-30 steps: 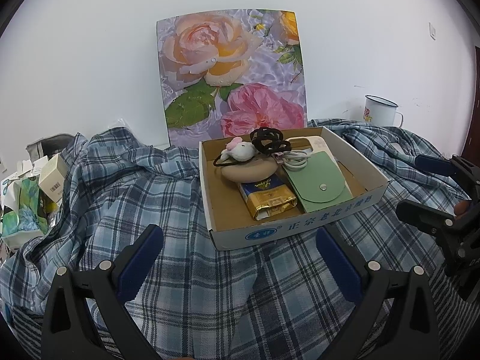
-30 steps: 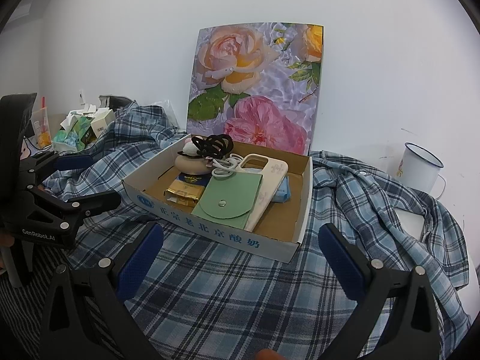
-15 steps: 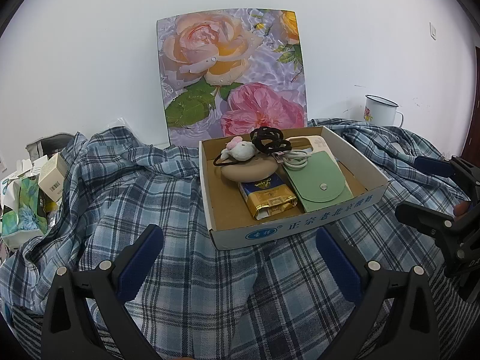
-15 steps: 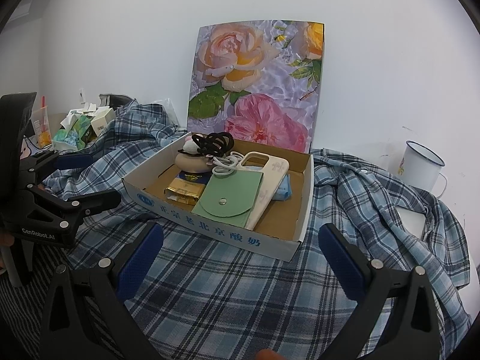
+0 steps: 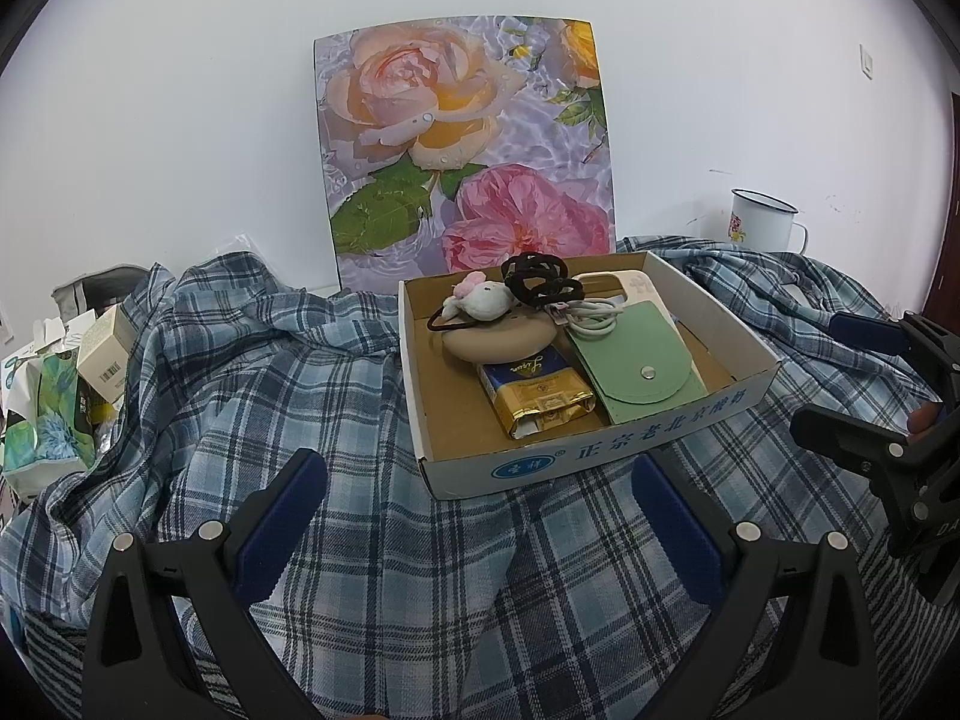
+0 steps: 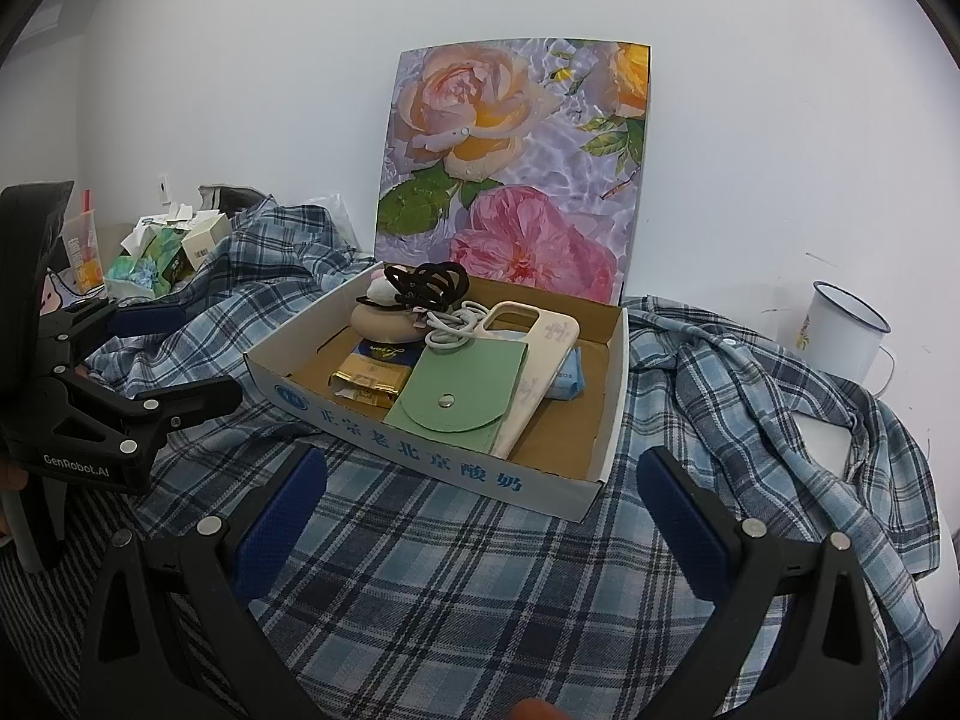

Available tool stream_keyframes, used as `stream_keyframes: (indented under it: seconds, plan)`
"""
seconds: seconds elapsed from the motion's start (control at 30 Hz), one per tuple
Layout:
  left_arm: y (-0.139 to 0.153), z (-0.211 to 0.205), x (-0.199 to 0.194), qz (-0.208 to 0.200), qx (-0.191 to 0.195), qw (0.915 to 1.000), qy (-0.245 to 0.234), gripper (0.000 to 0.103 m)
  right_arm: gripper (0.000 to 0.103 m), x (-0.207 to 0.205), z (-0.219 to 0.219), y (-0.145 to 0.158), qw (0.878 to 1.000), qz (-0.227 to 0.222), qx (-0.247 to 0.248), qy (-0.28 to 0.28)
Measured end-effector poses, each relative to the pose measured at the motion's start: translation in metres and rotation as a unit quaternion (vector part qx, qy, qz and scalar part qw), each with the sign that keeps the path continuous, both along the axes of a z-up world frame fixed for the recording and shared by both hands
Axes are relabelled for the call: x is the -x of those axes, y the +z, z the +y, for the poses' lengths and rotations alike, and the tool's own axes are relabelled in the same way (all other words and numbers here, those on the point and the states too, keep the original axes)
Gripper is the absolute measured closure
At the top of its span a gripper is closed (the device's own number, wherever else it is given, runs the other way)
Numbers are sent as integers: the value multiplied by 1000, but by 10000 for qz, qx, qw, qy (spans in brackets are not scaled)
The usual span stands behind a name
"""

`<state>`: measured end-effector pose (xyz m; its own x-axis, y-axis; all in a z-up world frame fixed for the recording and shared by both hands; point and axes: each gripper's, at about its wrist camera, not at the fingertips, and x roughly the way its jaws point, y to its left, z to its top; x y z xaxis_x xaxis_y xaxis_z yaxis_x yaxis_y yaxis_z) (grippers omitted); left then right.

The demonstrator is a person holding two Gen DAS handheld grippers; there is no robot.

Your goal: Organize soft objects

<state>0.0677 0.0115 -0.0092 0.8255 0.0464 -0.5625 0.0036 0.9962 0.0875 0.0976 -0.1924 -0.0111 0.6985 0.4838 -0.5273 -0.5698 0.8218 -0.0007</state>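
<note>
While both grippers hang low over the plaid shirt (image 5: 336, 396), with nothing between their fingers, the small things sit gathered in the cardboard box (image 5: 606, 450) in front of the flower picture (image 5: 468, 138). The left gripper (image 5: 480, 516) has its blue pads wide apart, and so does the right gripper (image 6: 480, 516); each points at the box from its own side and touches nothing. Inside the box I see a green pouch (image 6: 462, 390) lying over a pale phone case (image 6: 540, 360), a coiled white cable (image 5: 591, 321), black hair ties (image 5: 537, 279), a little plush toy (image 5: 483, 300) on a beige pad (image 5: 498, 342), and a gold packet (image 5: 537, 396). The shirt lies rumpled and spread under and around the box, one part trailing toward the enamel mug (image 6: 846, 330). This fits two readings: the soft bits are boxed and the hands are drawing off, or the shirt is yet to be folded. If the shirt is the job, I judge an edge must be pinched cleanly without dragging the box along.
</note>
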Motion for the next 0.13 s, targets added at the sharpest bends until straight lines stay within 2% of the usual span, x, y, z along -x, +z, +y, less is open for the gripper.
stream_keyframes:
  seconds: [0.13]
  plan:
    - [-1,1,0,14,2,10000,3,0,0,0,0,0,10000,1,0,-2]
